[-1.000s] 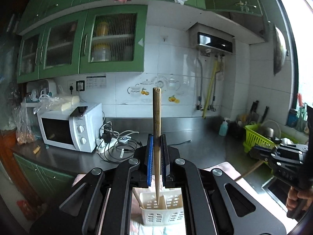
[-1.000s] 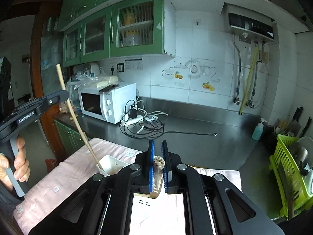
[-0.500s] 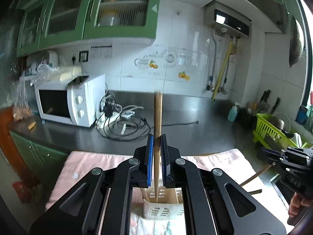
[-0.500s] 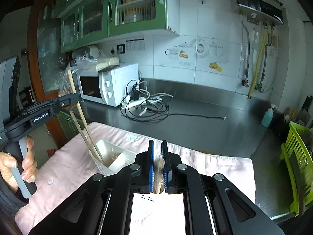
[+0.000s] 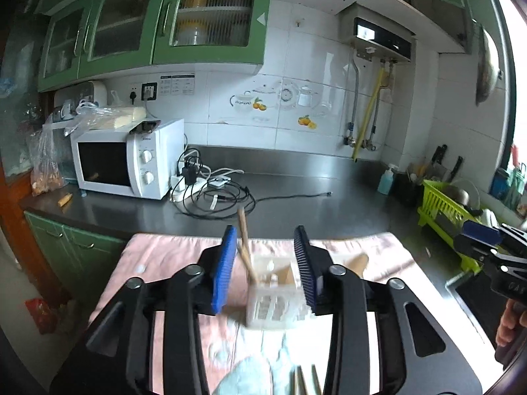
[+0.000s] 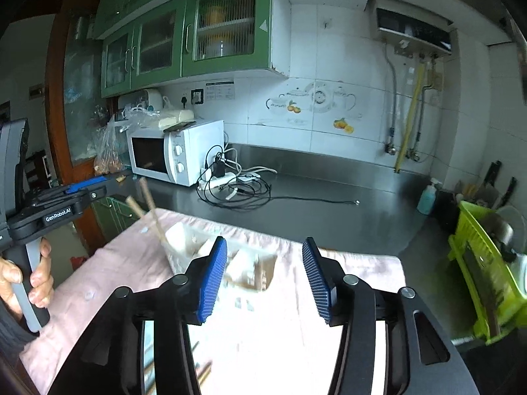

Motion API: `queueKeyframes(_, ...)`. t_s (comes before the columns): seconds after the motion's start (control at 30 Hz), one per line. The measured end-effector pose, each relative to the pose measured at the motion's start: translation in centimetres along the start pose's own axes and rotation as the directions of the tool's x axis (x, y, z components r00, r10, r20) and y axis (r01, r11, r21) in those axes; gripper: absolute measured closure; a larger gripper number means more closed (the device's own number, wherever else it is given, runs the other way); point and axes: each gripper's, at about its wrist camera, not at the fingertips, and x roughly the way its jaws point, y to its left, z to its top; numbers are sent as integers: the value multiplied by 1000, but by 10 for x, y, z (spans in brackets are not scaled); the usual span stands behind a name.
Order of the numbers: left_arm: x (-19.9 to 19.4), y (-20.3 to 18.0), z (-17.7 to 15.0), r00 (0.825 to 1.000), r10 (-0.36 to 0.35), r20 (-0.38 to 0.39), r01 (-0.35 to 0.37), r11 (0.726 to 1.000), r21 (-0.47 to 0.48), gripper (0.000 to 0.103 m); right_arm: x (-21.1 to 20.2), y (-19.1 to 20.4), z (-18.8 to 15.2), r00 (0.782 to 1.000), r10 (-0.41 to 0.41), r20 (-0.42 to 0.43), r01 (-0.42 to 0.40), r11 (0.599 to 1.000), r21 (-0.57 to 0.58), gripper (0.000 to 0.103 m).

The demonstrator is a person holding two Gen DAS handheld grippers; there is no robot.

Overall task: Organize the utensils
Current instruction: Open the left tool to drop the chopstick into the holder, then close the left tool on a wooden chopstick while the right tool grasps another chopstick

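Grippers: two, left gripper (image 5: 265, 271) and right gripper (image 6: 265, 278)
White utensil holder (image 5: 275, 302): one
Chopsticks standing in it: two (image 6: 150, 212); others blurred
Microwave (image 5: 126, 156): one
Green dish rack (image 6: 487, 276): one
Soap bottle (image 5: 385, 179): one
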Motion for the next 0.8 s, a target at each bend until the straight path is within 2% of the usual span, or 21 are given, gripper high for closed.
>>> queueKeyframes(0.1,-20,1,-21,1000,17,-17,-17,1000,5,53,-24,13,-31,1000,14,-20,-14,1000,7,54)
queueKeyframes(0.23,-48,5,-62,998,32,-61,-32,999,13,49,-44,31,-76,996,47,-73,-45,999,31,54)
queueKeyframes(0.4,-74,6,-114,992,72,-99,-68,997,42,35,-58,62,-139,986,46,-158,-42,999,28,54)
queueKeyframes(0.47,-80,10,-129,991,57,-117,-55,998,23,34,-61,77,-167,977,61,-204,-57,998,29,54)
queueKeyframes(0.6,-89,16,-162,983,78,-166,-77,997,7,22,-66,99,-212,959,75,-273,-68,997,34,54)
queueKeyframes(0.8,-96,17,-201,969,95,-229,-93,995,19,14,-69,122,-257,932,93,-350,-80,996,51,54)
